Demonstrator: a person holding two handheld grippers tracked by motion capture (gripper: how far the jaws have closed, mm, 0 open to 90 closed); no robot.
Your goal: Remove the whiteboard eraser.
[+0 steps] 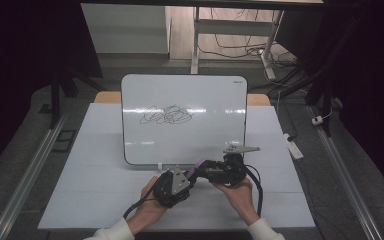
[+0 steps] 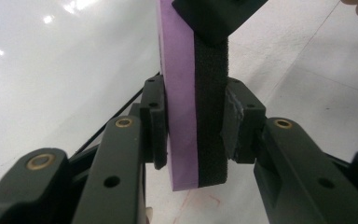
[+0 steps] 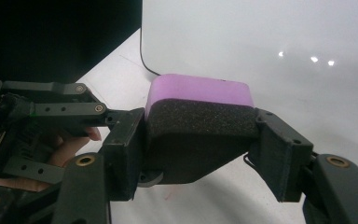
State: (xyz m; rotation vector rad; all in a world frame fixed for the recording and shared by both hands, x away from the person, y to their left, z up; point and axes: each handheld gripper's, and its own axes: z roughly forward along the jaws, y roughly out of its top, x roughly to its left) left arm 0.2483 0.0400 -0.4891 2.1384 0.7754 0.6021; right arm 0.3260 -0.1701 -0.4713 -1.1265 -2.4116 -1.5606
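Observation:
A purple eraser [image 1: 199, 163] with a black felt face hangs just above the white table [image 1: 95, 195], in front of the whiteboard's lower edge. My left gripper [image 1: 192, 173] comes from the lower left and my right gripper [image 1: 206, 168] from the right. In the left gripper view the eraser [image 2: 186, 93] stands on end and my left gripper [image 2: 193, 123] is shut on it, one pad on purple, one on felt. In the right gripper view my right gripper [image 3: 200, 140] is shut on the eraser's [image 3: 198, 91] felt part. The whiteboard [image 1: 180, 140] carries a black scribble [image 1: 169, 115].
The whiteboard leans upright across the table's middle, a small white clip [image 1: 159, 165] at its lower edge. A white power strip [image 1: 293, 146] lies on the floor to the right. Metal rails [image 1: 35, 165] run along both sides. Desk legs and cables [image 1: 240, 47] stand behind.

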